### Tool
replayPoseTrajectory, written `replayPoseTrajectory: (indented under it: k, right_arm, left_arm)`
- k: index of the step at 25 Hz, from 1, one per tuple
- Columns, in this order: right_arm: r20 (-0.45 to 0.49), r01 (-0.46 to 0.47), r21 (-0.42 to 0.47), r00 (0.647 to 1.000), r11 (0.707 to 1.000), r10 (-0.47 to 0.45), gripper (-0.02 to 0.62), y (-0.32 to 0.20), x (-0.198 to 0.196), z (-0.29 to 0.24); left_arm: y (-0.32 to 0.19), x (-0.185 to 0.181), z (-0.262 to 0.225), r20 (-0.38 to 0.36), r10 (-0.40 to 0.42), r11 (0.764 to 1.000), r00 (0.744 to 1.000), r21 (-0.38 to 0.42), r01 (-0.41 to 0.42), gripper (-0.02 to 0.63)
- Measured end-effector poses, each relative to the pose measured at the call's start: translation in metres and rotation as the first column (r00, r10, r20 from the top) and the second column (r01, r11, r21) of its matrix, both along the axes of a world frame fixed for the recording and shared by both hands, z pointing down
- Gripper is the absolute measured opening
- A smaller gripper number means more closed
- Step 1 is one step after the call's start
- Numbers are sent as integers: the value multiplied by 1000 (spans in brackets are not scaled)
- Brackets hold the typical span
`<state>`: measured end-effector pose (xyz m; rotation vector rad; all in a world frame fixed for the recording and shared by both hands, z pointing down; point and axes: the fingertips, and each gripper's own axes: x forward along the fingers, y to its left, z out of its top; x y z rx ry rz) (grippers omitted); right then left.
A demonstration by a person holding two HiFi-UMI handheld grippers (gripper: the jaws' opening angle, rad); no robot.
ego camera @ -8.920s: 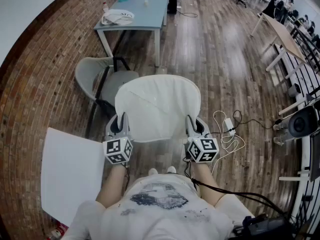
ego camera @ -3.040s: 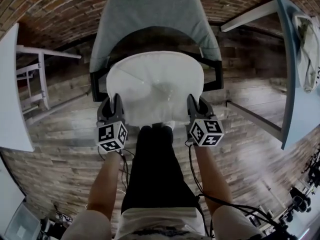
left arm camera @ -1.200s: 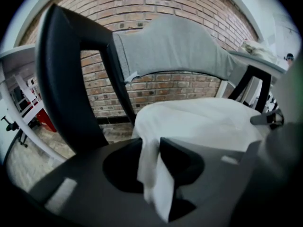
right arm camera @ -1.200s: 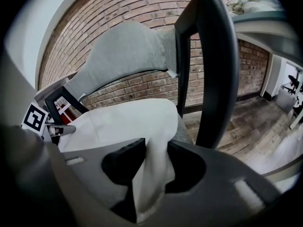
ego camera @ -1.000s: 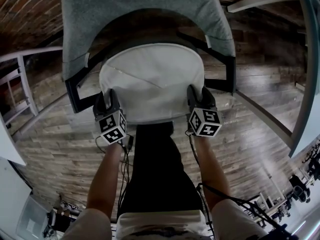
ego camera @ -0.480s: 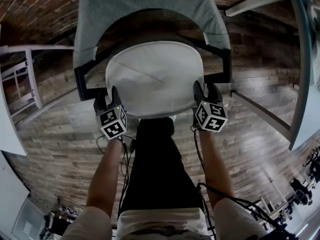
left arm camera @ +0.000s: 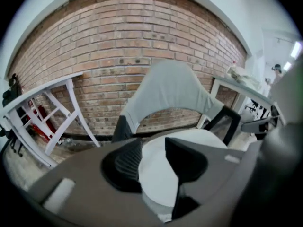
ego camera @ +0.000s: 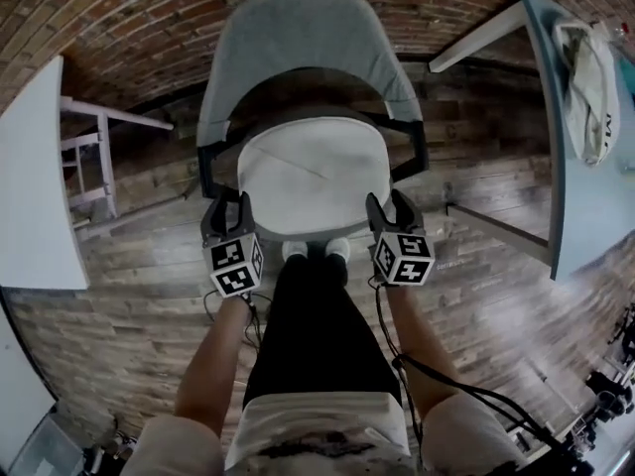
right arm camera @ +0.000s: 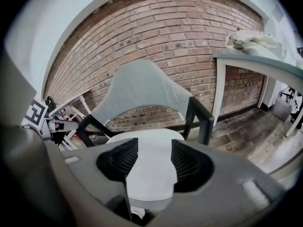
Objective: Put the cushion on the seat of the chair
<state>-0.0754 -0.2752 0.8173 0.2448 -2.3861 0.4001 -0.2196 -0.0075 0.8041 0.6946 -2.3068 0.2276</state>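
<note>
The white cushion [ego camera: 317, 172] lies flat on the seat of the grey-backed chair [ego camera: 303, 43] with black arms. My left gripper [ego camera: 226, 208] hovers off the cushion's front left corner, jaws open with nothing between the pads. My right gripper [ego camera: 389, 206] hovers off the front right corner, also open and holding nothing. In the left gripper view the cushion [left arm camera: 158, 174] shows below, between the parted jaws of the gripper [left arm camera: 152, 161], with the chair [left arm camera: 170, 86] behind it. The right gripper view shows the same: cushion [right arm camera: 151, 167] on the seat beneath the open gripper [right arm camera: 154, 161], chair back [right arm camera: 137, 86] beyond.
A brick wall stands right behind the chair. A white table [ego camera: 35, 177] is at the left, and a blue-grey table [ego camera: 595, 196] with a white cloth bag [ego camera: 590, 77] at the right. The person's legs stand at the seat's front edge; a cable [ego camera: 466, 390] trails over the wooden floor.
Both grippers opened, let go of the cushion's front corners and rose away from it. The cushion stays on the seat.
</note>
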Motion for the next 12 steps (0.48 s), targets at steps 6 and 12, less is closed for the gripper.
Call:
replayPoseTrajectory:
  k: [6, 12]
  right_arm:
    - [55, 52, 28, 997, 998, -53, 216, 26, -6, -107]
    - [141, 77, 35, 987, 996, -81, 212, 52, -22, -205]
  left_arm:
    - [-10, 1, -111, 88, 89, 995, 992, 46, -93, 140]
    - [-20, 6, -204, 149, 147, 983, 978, 92, -162, 137]
